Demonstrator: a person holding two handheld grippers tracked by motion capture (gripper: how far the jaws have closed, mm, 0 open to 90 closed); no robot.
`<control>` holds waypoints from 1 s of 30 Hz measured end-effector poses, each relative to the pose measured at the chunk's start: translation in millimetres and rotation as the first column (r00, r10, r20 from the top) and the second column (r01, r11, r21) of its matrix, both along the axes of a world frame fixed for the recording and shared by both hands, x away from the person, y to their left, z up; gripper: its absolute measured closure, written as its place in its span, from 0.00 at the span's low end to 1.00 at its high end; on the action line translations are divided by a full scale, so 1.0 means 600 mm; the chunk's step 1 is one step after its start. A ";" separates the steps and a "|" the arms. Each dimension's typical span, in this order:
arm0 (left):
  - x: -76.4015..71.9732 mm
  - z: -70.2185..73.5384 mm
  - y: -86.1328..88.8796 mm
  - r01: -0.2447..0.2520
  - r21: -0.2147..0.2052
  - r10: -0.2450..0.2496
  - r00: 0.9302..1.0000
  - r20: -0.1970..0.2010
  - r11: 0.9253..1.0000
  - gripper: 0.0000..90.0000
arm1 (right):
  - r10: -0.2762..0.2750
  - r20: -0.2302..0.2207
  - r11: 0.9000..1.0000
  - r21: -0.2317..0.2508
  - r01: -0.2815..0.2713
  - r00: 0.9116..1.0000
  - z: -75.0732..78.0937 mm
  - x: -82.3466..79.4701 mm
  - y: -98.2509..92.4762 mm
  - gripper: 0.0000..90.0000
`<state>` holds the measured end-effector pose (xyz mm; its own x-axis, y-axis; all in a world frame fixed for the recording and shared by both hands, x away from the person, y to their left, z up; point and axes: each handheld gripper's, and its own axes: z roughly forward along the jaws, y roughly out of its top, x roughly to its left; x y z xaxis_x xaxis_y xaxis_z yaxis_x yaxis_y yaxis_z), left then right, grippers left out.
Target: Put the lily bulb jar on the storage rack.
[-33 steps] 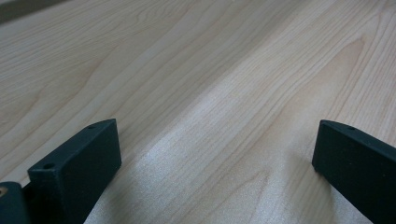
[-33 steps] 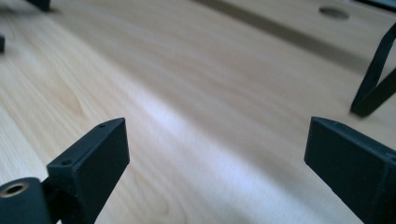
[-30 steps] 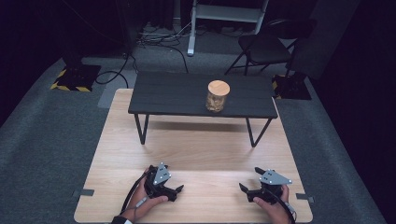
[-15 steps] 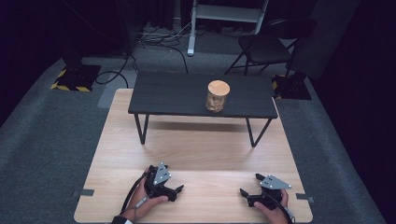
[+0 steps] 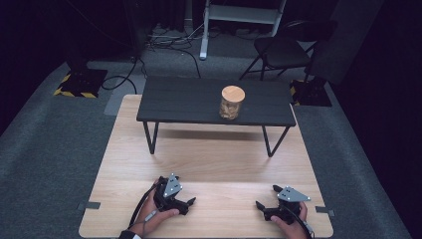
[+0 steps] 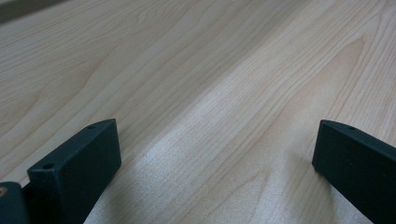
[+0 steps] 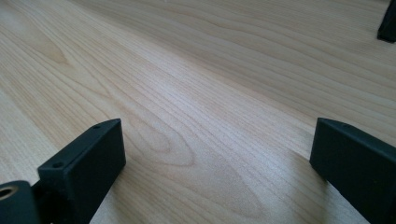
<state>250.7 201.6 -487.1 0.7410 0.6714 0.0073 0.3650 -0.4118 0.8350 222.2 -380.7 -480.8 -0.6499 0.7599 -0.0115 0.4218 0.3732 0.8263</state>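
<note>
A glass jar (image 5: 232, 102) with a round wooden lid stands on a low black bench (image 5: 189, 99) at the far side of the light wooden table (image 5: 214, 164). My left gripper (image 5: 188, 203) rests on the table near the front edge, left of centre, open with nothing between its jaws. In the left gripper view the left gripper (image 6: 215, 154) has bare wood between its wide-set jaws. My right gripper (image 5: 266, 197) lies near the front right corner. Its jaws have just been opening, and in the right gripper view the right gripper (image 7: 217, 154) holds nothing.
The bench's thin legs (image 5: 150, 139) stand on the table's middle strip. Grey carpet surrounds the table, with a folding chair (image 5: 281, 50), cables and a white stand's base (image 5: 204, 52) behind. A small dark shape (image 7: 387, 23) sits in the right gripper view's top right corner.
The right gripper has shifted slightly toward the table's near edge. The left gripper and the jar have stayed in place.
</note>
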 end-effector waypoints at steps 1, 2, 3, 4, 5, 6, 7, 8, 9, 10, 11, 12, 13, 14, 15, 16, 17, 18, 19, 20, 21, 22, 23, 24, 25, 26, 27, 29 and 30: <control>0.000 0.000 0.000 0.000 0.000 0.000 1.000 0.000 1.000 0.01 | 0.000 0.000 1.000 0.000 0.000 1.000 0.000 0.000 0.000 0.03; 0.000 0.000 0.000 0.000 0.000 0.000 1.000 0.000 1.000 0.01 | 0.000 -0.001 1.000 0.000 0.000 1.000 0.000 0.000 0.000 0.03; 0.000 0.000 0.000 0.000 0.000 0.000 1.000 0.000 1.000 0.01 | 0.000 -0.001 1.000 0.000 0.000 1.000 0.000 0.000 0.000 0.03; 0.000 0.000 0.000 0.000 0.000 0.000 1.000 0.000 1.000 0.01 | -0.001 -0.001 1.000 0.001 0.001 1.000 0.000 0.000 0.000 0.03; 0.000 0.000 0.000 0.000 0.000 0.000 1.000 0.000 1.000 0.01 | -0.001 -0.001 1.000 0.001 0.001 1.000 0.000 0.000 0.000 0.03; 0.000 0.000 0.000 0.000 0.000 0.000 1.000 0.000 1.000 0.01 | -0.001 -0.002 1.000 0.001 0.001 1.000 0.000 0.000 0.000 0.03; 0.000 0.000 0.000 0.000 0.000 0.000 1.000 0.000 1.000 0.01 | -0.001 -0.002 1.000 0.001 0.001 1.000 0.000 0.000 0.000 0.03; 0.000 0.000 0.000 0.000 0.000 0.000 1.000 0.000 1.000 0.01 | -0.002 -0.002 1.000 0.000 0.002 1.000 0.000 0.000 0.000 0.03; 0.000 0.000 0.000 -0.001 0.000 0.001 1.000 0.000 1.000 0.01 | -0.002 -0.002 1.000 0.000 0.002 1.000 0.000 0.000 0.000 0.03; 0.000 0.000 0.000 0.000 0.000 0.000 1.000 0.000 1.000 0.01 | -0.002 -0.002 1.000 0.000 0.002 1.000 0.000 0.000 0.000 0.02; 0.000 0.000 0.000 -0.001 0.000 0.001 1.000 0.000 1.000 0.01 | -0.003 -0.003 1.000 0.000 0.003 1.000 0.000 -0.001 0.000 0.02; 0.000 0.000 0.000 0.000 0.000 0.000 1.000 0.000 1.000 0.01 | -0.003 -0.003 1.000 0.000 0.003 1.000 0.000 0.000 0.000 0.02; 0.000 0.000 0.000 -0.001 0.000 0.001 1.000 0.000 1.000 0.01 | -0.003 -0.003 1.000 0.000 0.003 1.000 0.000 0.000 0.000 0.02; 0.000 0.000 0.000 -0.001 0.000 0.001 1.000 0.000 1.000 0.01 | -0.003 -0.003 1.000 0.000 0.003 1.000 0.000 0.000 0.000 0.02; 0.000 0.000 0.000 0.000 0.000 0.000 1.000 0.000 1.000 0.01 | -0.004 -0.003 1.000 0.000 0.004 1.000 0.000 0.000 0.000 0.02; 0.000 0.000 0.000 -0.001 0.000 0.001 1.000 0.000 1.000 0.01 | -0.003 -0.002 1.000 0.000 0.003 1.000 0.000 0.000 0.000 0.02; 0.000 0.000 0.000 0.000 0.000 0.000 1.000 0.000 1.000 0.01 | -0.004 -0.002 1.000 0.000 0.004 1.000 0.000 -0.001 0.000 0.02; 0.000 0.000 0.000 0.000 0.000 0.000 1.000 0.000 1.000 0.01 | -0.004 -0.003 1.000 0.000 0.004 1.000 0.000 -0.001 0.000 0.02; 0.000 0.000 0.000 -0.001 0.000 0.001 1.000 0.000 1.000 0.01 | -0.004 -0.003 1.000 0.000 0.004 1.000 0.000 -0.001 0.000 0.02; 0.000 0.000 0.000 0.000 0.000 0.000 1.000 0.000 1.000 0.01 | -0.004 -0.002 1.000 -0.001 0.004 1.000 0.000 -0.001 0.000 0.02; 0.000 0.000 0.000 0.000 0.000 0.000 1.000 0.000 1.000 0.01 | -0.004 -0.002 1.000 -0.001 0.004 1.000 0.000 -0.001 0.000 0.02; 0.000 0.000 0.000 -0.001 0.000 0.001 1.000 0.000 1.000 0.01 | -0.006 -0.003 1.000 -0.002 0.006 1.000 0.001 -0.001 0.001 0.02; 0.000 0.000 0.000 -0.001 0.000 0.001 1.000 0.000 1.000 0.01 | -0.006 -0.003 1.000 -0.002 0.006 1.000 0.001 -0.001 0.001 0.02; 0.000 0.000 0.000 -0.001 0.000 0.001 1.000 0.000 1.000 0.01 | -0.007 -0.003 1.000 -0.002 0.007 1.000 0.001 -0.001 0.001 0.02; 0.000 0.000 0.000 -0.001 0.000 0.001 1.000 0.000 1.000 0.01 | -0.008 -0.004 1.000 -0.002 0.008 1.000 0.001 -0.001 0.001 0.01; 0.000 0.000 0.000 -0.001 0.000 0.001 1.000 0.000 1.000 0.01 | -0.010 -0.003 1.000 -0.002 0.010 1.000 0.001 -0.001 0.002 0.01; 0.000 0.000 0.000 -0.001 0.000 0.001 1.000 0.000 1.000 0.01 | -0.010 -0.003 1.000 -0.002 0.010 1.000 0.001 -0.001 0.002 0.01; 0.000 0.000 0.000 -0.001 0.000 0.001 1.000 0.000 1.000 0.01 | -0.012 -0.004 1.000 -0.002 0.012 1.000 0.001 -0.001 0.002 0.01; 0.000 0.000 0.000 -0.001 0.000 0.001 1.000 0.000 1.000 0.01 | -0.012 -0.004 1.000 -0.002 0.012 1.000 0.001 -0.001 0.002 0.01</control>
<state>250.6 201.5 -487.1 0.7402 0.6723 0.0075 0.3653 -0.4116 0.8349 221.4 -379.5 -480.3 -0.6407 0.7677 -0.0102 0.4297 0.3696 0.8239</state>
